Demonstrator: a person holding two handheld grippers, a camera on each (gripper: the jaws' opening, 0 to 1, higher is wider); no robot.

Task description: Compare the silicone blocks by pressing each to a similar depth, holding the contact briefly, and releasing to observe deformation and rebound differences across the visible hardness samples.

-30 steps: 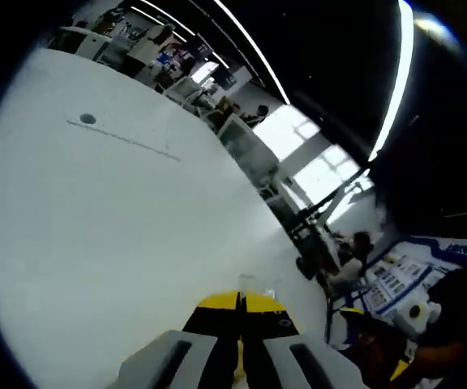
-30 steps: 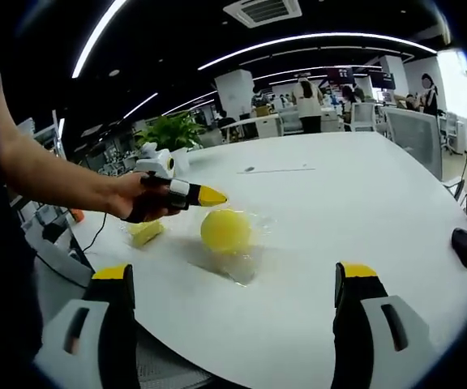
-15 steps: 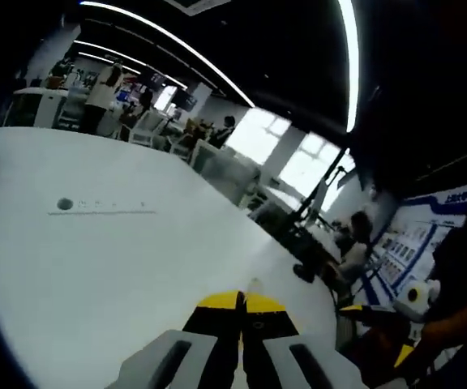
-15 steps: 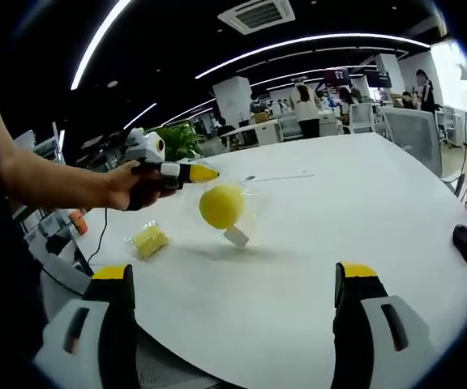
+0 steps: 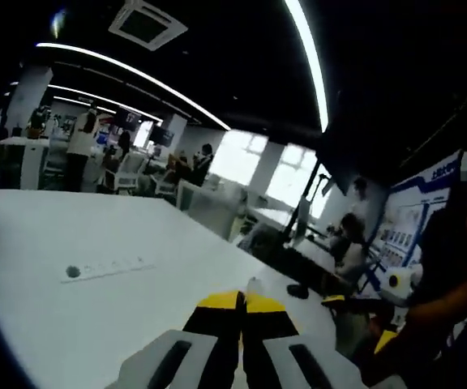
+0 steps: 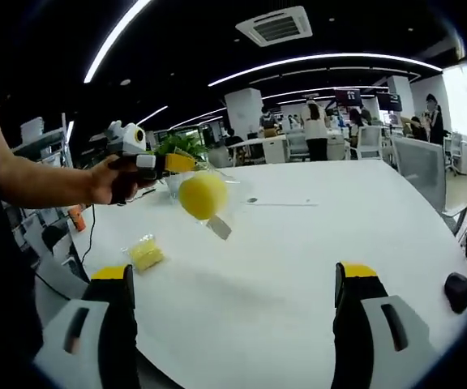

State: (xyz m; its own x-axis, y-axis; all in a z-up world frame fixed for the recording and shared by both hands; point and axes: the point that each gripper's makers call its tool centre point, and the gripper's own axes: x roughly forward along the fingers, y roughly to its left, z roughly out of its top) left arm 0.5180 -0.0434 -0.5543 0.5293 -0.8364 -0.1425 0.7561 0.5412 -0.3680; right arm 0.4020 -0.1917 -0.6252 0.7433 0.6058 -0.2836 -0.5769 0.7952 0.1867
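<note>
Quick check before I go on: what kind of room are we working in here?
Most likely an open-plan office. A large white table is the work surface, desks and chairs with people fill the background, and long ceiling light strips and a ceiling air vent run overhead, with a potted plant nearby.

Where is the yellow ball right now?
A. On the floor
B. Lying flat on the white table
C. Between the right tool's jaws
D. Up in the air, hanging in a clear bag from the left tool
D: the ball hangs in its bag off the table, held by the left tool.
</note>
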